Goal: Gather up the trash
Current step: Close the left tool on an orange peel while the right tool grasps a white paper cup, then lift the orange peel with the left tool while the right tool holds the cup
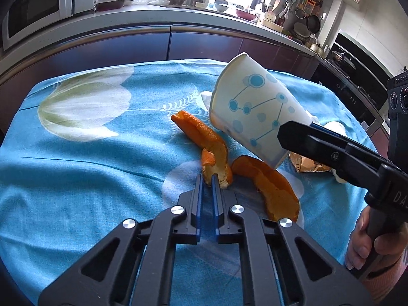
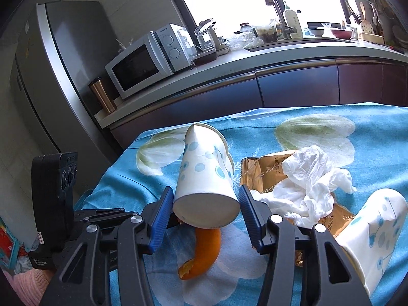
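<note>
Nearest in the left wrist view, the left tongs (image 1: 207, 179) sit at lower centre with their blue pads drawn almost together, clenched on the pale torn end of a curved orange peel (image 1: 204, 137) that runs up and left from the tips across the blue floral tablecloth (image 1: 76, 168). Just right of the tips lies a second orange peel (image 1: 270, 186), flat on the cloth and not touched.

In the right wrist view, the right tongs (image 2: 204, 204) stand half spread at lower centre, and a white paper cup (image 2: 204, 176) with blue dots is between the pads, base toward the camera, mouth tilted up and away. The left pad meets the cup wall; the right pad is at its edge, so the cup is grasped and lifted off the cloth, with the peel showing beneath it.

Farther right, a crumpled white tissue (image 2: 308, 181) lies on a gold snack wrapper (image 2: 262, 170), and a second paper cup (image 2: 374, 232) lies tipped at the lower right edge. Beyond the table, a microwave (image 2: 148, 61) stands on the kitchen counter at upper left.
</note>
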Available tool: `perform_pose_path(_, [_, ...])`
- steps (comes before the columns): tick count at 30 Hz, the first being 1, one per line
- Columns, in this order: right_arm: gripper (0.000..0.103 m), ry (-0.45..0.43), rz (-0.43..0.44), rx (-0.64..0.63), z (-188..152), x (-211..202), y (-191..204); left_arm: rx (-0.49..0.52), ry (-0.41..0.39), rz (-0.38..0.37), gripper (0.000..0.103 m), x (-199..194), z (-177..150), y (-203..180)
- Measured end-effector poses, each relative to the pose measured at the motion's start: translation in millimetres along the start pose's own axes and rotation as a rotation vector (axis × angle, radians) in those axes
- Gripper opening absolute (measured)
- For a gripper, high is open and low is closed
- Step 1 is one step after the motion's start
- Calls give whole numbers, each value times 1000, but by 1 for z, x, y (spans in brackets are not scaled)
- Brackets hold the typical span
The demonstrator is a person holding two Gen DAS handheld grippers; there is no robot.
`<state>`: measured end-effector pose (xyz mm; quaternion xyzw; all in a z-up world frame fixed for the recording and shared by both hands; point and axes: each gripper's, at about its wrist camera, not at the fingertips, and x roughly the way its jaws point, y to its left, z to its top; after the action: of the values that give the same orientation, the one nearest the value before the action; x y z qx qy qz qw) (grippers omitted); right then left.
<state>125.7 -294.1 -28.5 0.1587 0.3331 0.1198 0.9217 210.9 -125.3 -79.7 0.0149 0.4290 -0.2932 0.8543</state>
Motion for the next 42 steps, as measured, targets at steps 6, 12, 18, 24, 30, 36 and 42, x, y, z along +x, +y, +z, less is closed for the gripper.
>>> perform_pose_path(6, [51,-12,29,13,0,-6,-1,-8,-19,1,4,-11,-8,-2])
perform_pose_path(12, [51,-16,71,42,-1,-14,-2,-25,-42,22,3,-32,-21,7])
perform_pose_path(18, [51,-20,101,53,-6,-22,1,-59,-56,20,3,-54,-35,22])
perform_pose_path(24, [51,-14,139,48,-13,-28,9,-57,-41,10,4,-63,-49,29])
perform_pose_path(30, [51,2,159,57,-19,-27,10,-62,-16,15,16,-54,-52,33])
perform_pose_path(36, [51,18,188,101,-25,-25,4,-64,-9,-3,16,-46,-47,31])
perform_pose_path(42, [51,17,233,143,-26,-33,-3,-54,-25,6,4,-52,-49,26])
